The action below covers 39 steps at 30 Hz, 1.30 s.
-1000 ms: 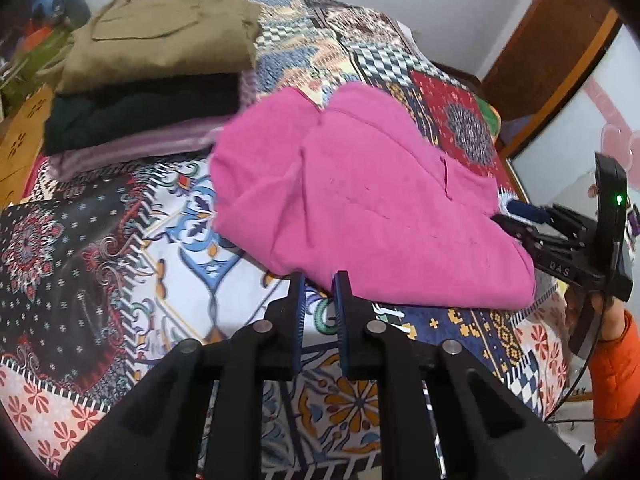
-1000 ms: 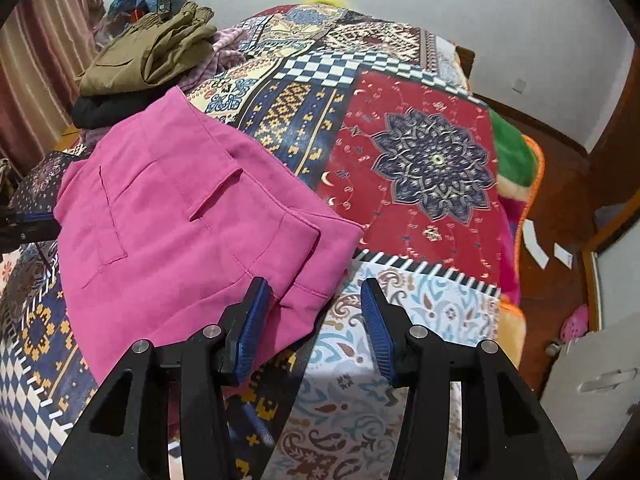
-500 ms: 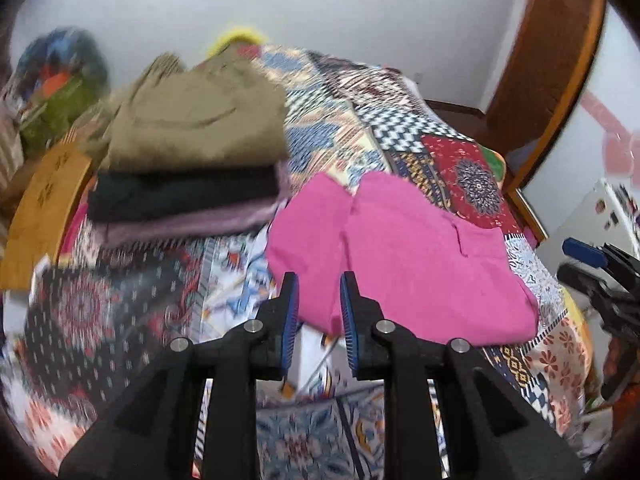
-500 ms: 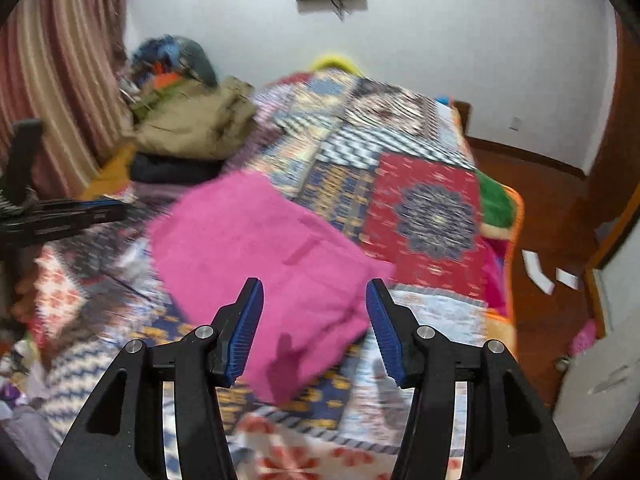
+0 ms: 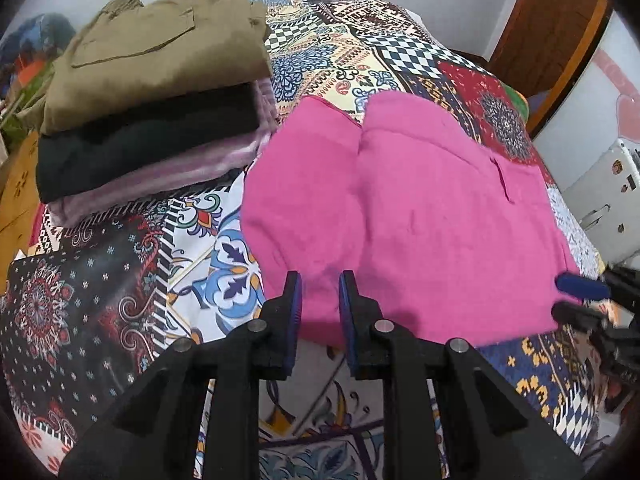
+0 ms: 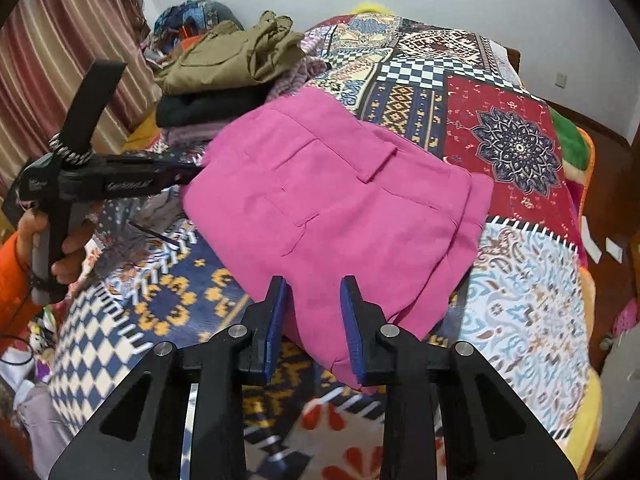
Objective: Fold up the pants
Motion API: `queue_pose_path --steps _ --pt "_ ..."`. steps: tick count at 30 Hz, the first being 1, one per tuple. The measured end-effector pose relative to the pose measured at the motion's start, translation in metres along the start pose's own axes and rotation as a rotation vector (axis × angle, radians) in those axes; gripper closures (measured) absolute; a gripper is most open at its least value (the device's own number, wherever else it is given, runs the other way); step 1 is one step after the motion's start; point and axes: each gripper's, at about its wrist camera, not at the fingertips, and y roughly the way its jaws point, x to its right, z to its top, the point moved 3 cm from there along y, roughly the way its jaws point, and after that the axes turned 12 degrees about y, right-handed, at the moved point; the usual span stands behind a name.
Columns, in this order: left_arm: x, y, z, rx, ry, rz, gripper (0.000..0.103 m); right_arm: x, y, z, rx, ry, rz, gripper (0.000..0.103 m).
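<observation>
The folded pink pants (image 5: 420, 208) lie flat on the patterned bedspread (image 5: 100, 300). My left gripper (image 5: 320, 304) hovers over their near left edge, its jaws a narrow gap apart, and pink cloth shows through the gap without the pads visibly pressing it. From the right wrist view, its tips (image 6: 192, 172) reach the left corner of the pants (image 6: 340, 200). My right gripper (image 6: 314, 312) is closing, with the near corner of the pants between its blue pads. The left wrist view shows it (image 5: 568, 300) at the pants' right edge.
A stack of folded clothes (image 5: 160, 52), olive on black on mauve, sits behind the pants to the left. A hand (image 6: 44, 248) with an orange sleeve holds the left gripper. A curtain (image 6: 60, 60) hangs left of the bed. A wooden door (image 5: 560, 20) and a white appliance (image 5: 608, 184) stand right.
Both grippers drew back from the bed half a second ago and have come in close to the pants again. The right jaws have narrowed. The pants lie as before.
</observation>
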Motion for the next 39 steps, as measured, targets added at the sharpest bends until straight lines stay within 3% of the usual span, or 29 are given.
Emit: queue_pose_path --steps 5,9,13,15,17,19,21,24,27,32,36,39 --pt "0.016 -0.007 -0.006 -0.003 -0.002 0.007 0.084 0.008 0.007 0.006 -0.019 -0.102 -0.058 0.080" --pt "0.027 -0.012 -0.007 -0.004 -0.010 -0.012 0.084 0.022 0.008 0.009 -0.025 -0.097 -0.089 0.080" --pt "0.032 -0.016 -0.004 0.002 0.003 0.004 0.084 0.028 -0.001 0.011 -0.017 -0.052 -0.059 0.077" --pt "0.029 -0.025 -0.003 0.018 -0.001 -0.033 0.083 0.029 -0.011 0.012 0.001 -0.038 -0.054 0.076" --pt "0.024 -0.034 -0.002 0.026 -0.007 -0.069 0.076 0.029 -0.025 0.013 0.031 -0.025 -0.053 0.069" --pt "0.017 -0.043 0.002 0.040 -0.017 -0.067 0.046 0.033 -0.041 0.016 0.074 0.005 -0.049 0.057" --pt "0.007 -0.056 0.008 0.090 -0.031 -0.041 0.032 0.038 -0.054 0.020 0.114 0.047 -0.043 0.046" --pt "-0.002 -0.066 0.019 0.138 -0.036 -0.026 0.021 0.051 -0.066 0.030 0.157 0.123 -0.033 0.041" --pt "-0.003 -0.061 0.032 0.154 -0.027 -0.078 0.009 0.062 -0.064 0.039 0.170 0.154 -0.069 0.039" --pt "-0.002 -0.038 0.047 0.127 0.001 -0.089 0.005 0.075 -0.044 0.045 0.124 0.193 -0.074 0.039" --pt "0.000 -0.012 0.052 0.082 0.031 -0.050 0.005 0.080 -0.029 0.041 0.079 0.210 -0.057 0.038" --pt "-0.005 0.003 0.051 0.061 0.015 -0.074 0.006 0.084 -0.016 0.040 0.050 0.217 -0.059 0.036"
